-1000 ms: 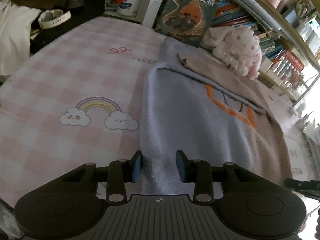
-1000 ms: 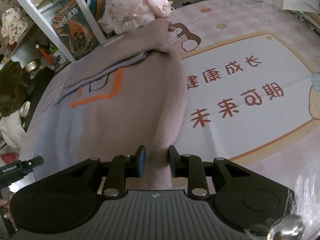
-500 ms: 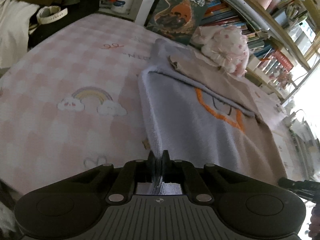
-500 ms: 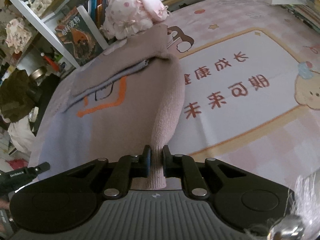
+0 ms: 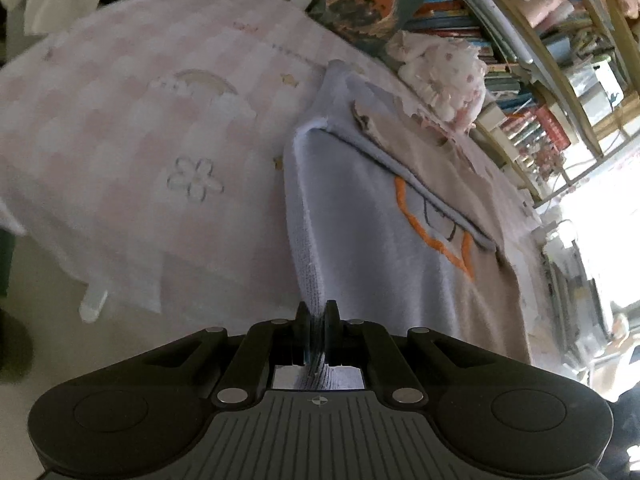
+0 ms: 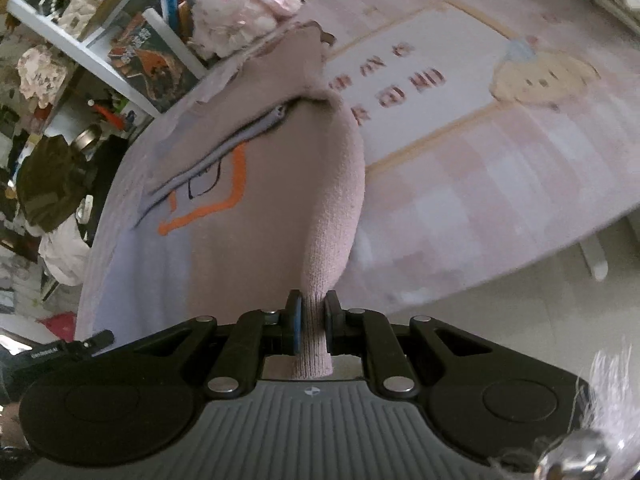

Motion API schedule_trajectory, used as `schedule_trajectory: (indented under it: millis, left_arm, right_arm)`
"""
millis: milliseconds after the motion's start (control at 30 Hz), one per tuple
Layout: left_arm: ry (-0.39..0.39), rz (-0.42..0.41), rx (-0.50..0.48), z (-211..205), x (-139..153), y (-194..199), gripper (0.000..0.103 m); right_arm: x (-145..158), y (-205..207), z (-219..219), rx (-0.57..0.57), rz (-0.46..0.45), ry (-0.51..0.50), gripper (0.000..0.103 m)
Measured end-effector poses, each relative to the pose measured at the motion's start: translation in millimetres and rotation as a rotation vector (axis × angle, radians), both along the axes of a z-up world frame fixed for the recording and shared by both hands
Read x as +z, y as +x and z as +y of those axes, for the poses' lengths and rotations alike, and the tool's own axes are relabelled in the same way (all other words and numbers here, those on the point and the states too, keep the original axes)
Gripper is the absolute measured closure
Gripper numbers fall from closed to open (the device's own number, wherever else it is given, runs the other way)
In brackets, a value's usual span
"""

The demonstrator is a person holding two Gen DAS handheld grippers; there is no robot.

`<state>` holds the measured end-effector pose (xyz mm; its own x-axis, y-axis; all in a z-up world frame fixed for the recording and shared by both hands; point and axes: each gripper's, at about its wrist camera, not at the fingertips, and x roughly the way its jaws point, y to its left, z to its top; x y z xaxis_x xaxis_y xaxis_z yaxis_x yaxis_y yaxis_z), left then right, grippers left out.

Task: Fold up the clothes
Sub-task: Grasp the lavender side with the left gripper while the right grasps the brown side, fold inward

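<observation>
A knitted sweater (image 5: 360, 216), lavender on one half and dusty pink on the other with an orange outline on the chest, lies on the pink checked table cover (image 5: 120, 128). Its sleeves are folded across the body. My left gripper (image 5: 316, 312) is shut on the lavender bottom corner, and the fabric stretches taut from the pads up to the table. In the right wrist view the sweater (image 6: 256, 200) shows its pink side, and my right gripper (image 6: 314, 306) is shut on the pink bottom corner. Both corners hang past the table's near edge.
A pink plush toy (image 5: 444, 76) (image 6: 240, 8) lies just beyond the sweater's collar. Bookshelves (image 5: 520, 92) with a propped book (image 6: 148, 60) stand behind it. A white-panelled mat with red characters (image 6: 420, 76) covers the table's right part. Floor and a table leg (image 6: 596, 260) show below the edge.
Both grippers have shut on the sweater's bottom corners and drawn back toward me past the table's edge, pulling the hem taut; the floor has come into view.
</observation>
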<state>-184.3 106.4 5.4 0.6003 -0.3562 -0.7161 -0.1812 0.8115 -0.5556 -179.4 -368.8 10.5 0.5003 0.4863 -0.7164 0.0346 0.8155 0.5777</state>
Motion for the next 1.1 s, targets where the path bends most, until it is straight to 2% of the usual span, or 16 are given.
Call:
schedule_trajectory:
  millis: [100,267,400,567,733,933,1100]
  left_arm:
    - [-0.069,-0.025,0.033,3.1,4.0,0.1,0.099]
    - [-0.209,-0.124,0.109,14.1,21.7,10.0,0.099]
    - [-0.306,-0.225,0.157,23.2,39.2,32.6,0.099]
    - [-0.380,-0.324,0.167,28.9,54.1,73.9,0.099]
    - [-0.382,-0.356,0.158,30.0,65.4,128.0,0.099]
    - [-0.367,-0.296,0.129,32.7,58.5,187.9,0.099]
    - [-0.359,-0.223,0.102,32.7,41.4,228.2,0.099]
  right_arm:
    - [5.1,-2.9,-6.8,-0.012,-0.006,0.051,0.093]
    - [27.7,5.3,-19.4,-0.058,-0.070,0.233,0.093]
    - [49.0,25.1,-29.1,-0.138,-0.153,0.381,0.093]
    - [69.6,62.8,-35.3,-0.234,-0.243,0.457,0.093]
    - [86.0,103.4,-28.6,-0.240,-0.307,0.386,0.093]
    - [74.1,153.8,-22.9,-0.296,-0.286,0.331,0.093]
    - [56.0,188.1,-18.2,-0.333,-0.242,0.266,0.093]
